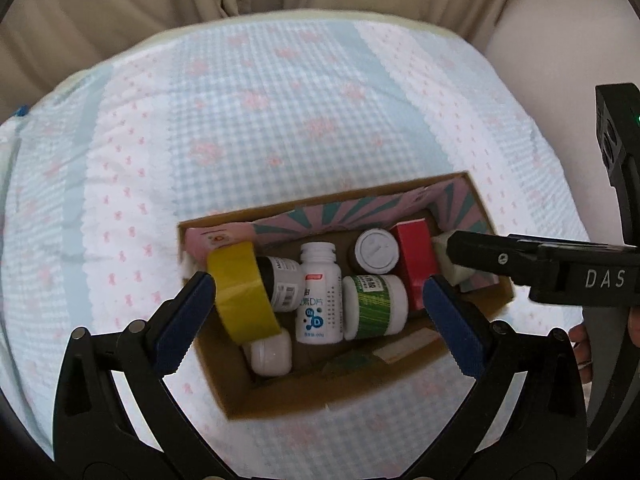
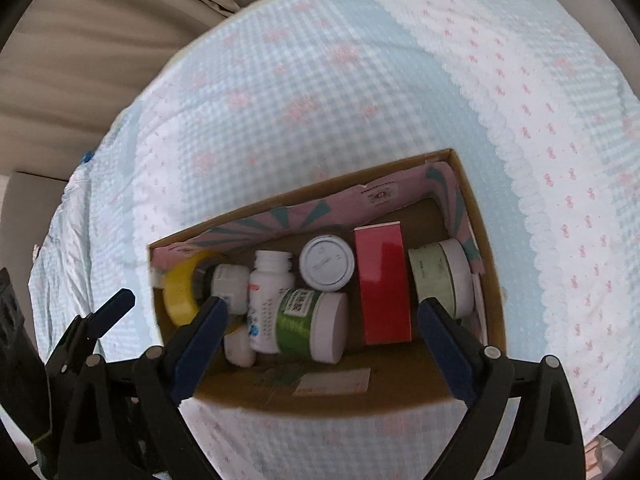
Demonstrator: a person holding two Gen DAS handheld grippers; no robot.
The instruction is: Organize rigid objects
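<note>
1. Cardboard box (image 1: 280, 404), open-topped, brown, lined along its far wall with pink-and-teal patterned paper; stands on a bed covered by a pale blue checked sheet with pink bows (image 1: 260, 120).
2. Yellow tape roll (image 1: 240, 292), on edge at the box's left end, touching a white bottle with a black band (image 1: 280, 280).
3. White plastic bottle with blue print (image 1: 320, 304), lying mid-box; beside it a green-labelled white jar (image 1: 372, 306), also on its side.
4. Small white cap-shaped container (image 1: 272, 354), at the near left corner of the box.
5. Round bottle with white lid (image 1: 374, 250), upright, by the far wall.
6. Red rectangular carton (image 2: 382, 284), right of centre; pale green-labelled white tub (image 2: 442, 276) at the right end.
7. Left gripper (image 1: 320, 316): fingers spread wide above the box, holding nothing.
8. Right gripper (image 2: 320, 332): fingers spread wide above the box, empty.
</note>
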